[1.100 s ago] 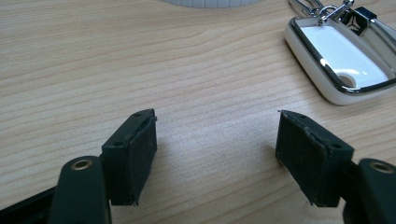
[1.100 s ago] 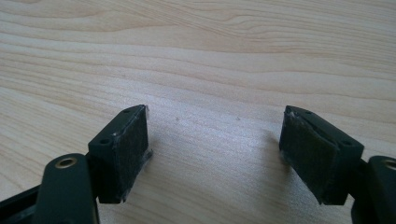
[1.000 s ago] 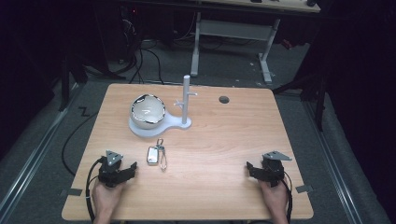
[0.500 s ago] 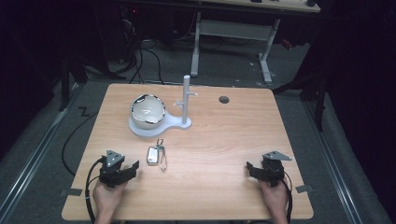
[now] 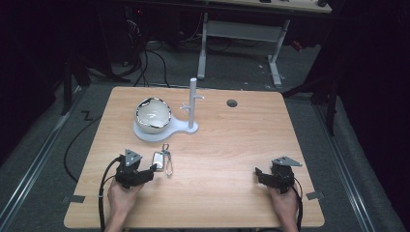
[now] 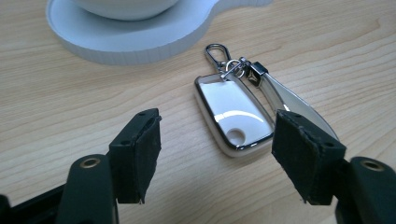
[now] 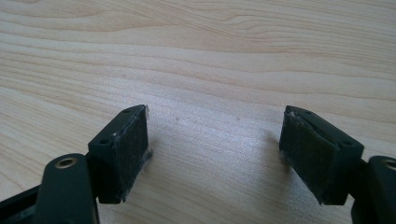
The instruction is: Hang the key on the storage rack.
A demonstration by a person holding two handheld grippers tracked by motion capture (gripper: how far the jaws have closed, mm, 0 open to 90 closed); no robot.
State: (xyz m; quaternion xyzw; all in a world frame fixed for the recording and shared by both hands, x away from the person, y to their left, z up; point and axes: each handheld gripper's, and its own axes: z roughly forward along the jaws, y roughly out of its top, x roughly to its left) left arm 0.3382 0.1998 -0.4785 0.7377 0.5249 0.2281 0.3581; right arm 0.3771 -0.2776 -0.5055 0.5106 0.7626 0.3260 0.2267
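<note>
Wooden desk. White bowl sits on a flat white stand toward the far left part of the desk. White post rises upright from the stand's right end. Small dark hole near the far edge, well right of the post.

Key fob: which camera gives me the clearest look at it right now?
The left gripper view: the key fob lies close ahead of the open jaws, with its clip and strap plain. The high view shows it small, just beyond the left gripper. The right gripper view looks at bare table.
</note>
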